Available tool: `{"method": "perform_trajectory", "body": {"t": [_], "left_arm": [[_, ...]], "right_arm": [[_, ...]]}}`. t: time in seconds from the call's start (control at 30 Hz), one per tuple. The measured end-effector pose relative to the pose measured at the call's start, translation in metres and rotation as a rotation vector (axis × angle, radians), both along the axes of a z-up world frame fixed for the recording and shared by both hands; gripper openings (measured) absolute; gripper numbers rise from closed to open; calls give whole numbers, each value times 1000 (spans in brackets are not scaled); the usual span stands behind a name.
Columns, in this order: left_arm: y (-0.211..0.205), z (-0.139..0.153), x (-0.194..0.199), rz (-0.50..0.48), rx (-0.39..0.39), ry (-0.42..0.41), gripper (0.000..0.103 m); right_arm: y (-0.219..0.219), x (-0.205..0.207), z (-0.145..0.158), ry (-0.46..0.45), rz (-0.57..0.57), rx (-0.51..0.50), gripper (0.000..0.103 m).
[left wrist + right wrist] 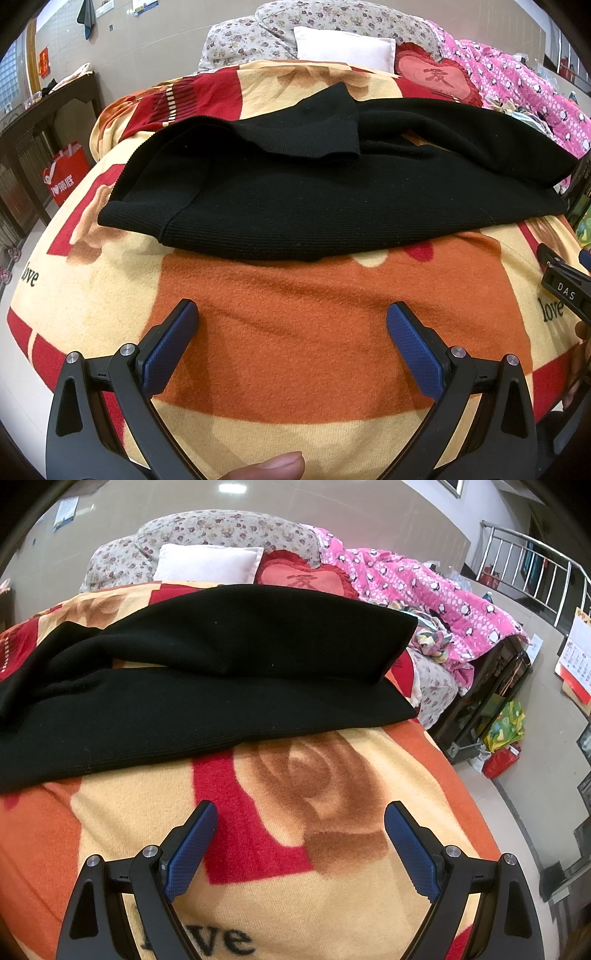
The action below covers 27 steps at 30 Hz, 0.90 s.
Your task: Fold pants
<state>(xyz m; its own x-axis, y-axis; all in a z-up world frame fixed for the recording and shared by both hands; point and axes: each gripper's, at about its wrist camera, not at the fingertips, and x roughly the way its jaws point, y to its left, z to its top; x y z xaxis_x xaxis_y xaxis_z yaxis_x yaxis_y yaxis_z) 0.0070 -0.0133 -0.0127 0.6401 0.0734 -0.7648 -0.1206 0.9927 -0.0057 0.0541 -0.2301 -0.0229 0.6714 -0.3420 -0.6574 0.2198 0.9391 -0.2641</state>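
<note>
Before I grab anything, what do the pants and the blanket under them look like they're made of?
The pants look like a black ribbed knit, matte and soft: fine parallel ribs run across the fabric. The blanket looks like fuzzy printed fleece, going by its napped, slightly pilled surface. The exact fibre of either is not visible.

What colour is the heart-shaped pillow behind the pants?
Red, with a pinkish middle and a red frilly edge. The heart pillow shows best in the right wrist view.

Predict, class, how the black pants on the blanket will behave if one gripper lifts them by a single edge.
The black pants look like soft ribbed knit and already lie in slack folds, so they would probably droop rather than hold shape. The fuzzy blanket may drag on them. Both the left gripper and right gripper are open.
</note>
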Motion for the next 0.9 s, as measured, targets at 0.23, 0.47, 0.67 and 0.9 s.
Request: {"method": "perform_trajectory", "body": {"t": [0.23,0.47,0.67,0.9], "left_arm": [[0,0,0,0,0,0,102],[0,0,0,0,-1,-1,102],[0,0,0,0,-1,-1,102],[0,0,0,0,-2,-2,102]], "right_arm": [[1,0,0,-1,0,-7,91],[1,-1,0,-3,1,-15,91],[2,-1,0,-5,2,-23,91],[2,-1,0,-5,4,-28,91]]}}
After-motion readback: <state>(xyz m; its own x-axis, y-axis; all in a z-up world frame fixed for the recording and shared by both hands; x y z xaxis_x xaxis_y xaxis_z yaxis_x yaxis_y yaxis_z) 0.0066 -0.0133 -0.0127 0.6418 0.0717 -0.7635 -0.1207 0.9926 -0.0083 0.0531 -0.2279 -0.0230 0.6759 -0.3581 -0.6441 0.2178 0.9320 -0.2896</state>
